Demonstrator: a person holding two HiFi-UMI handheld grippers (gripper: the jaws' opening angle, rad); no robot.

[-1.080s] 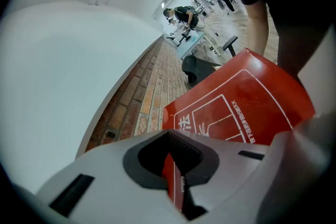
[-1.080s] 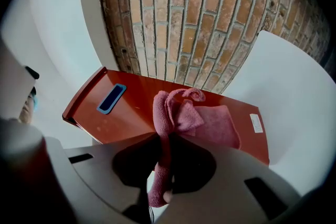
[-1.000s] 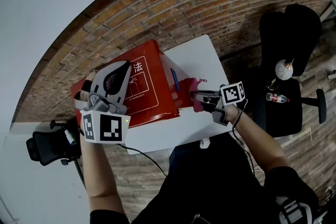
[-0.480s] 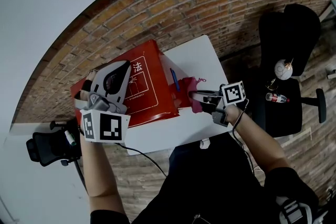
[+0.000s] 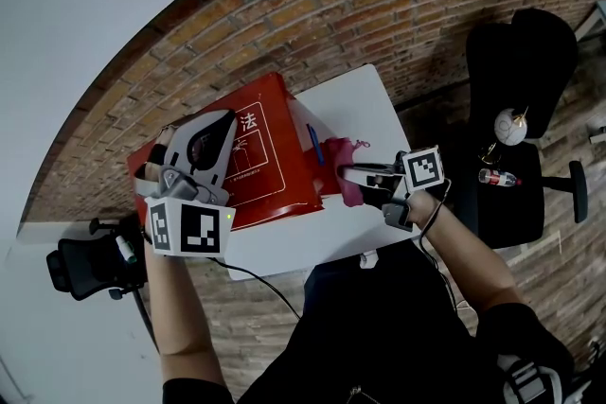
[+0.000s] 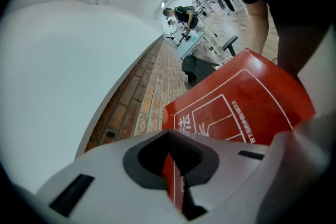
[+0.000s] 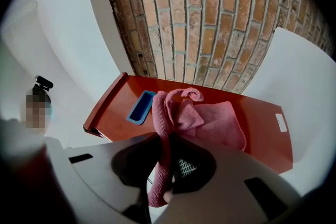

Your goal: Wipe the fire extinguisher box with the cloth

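Now right tool (image 5: 348,173) has lifted the cloth (image 5: 337,153) higher against the box (image 5: 275,177).

Our left gripper (image 5: 216,130) lies over the box (image 5: 275,156), tilted down, with its jaws closed on the box's edge. Our left forearm (image 5: 175,317) reaches straight toward the box. Our right gripper (image 5: 348,173) points at the box's right side, its jaws pinching the cloth (image 5: 343,151). Our right arm (image 5: 464,251) is bent at the elbow.
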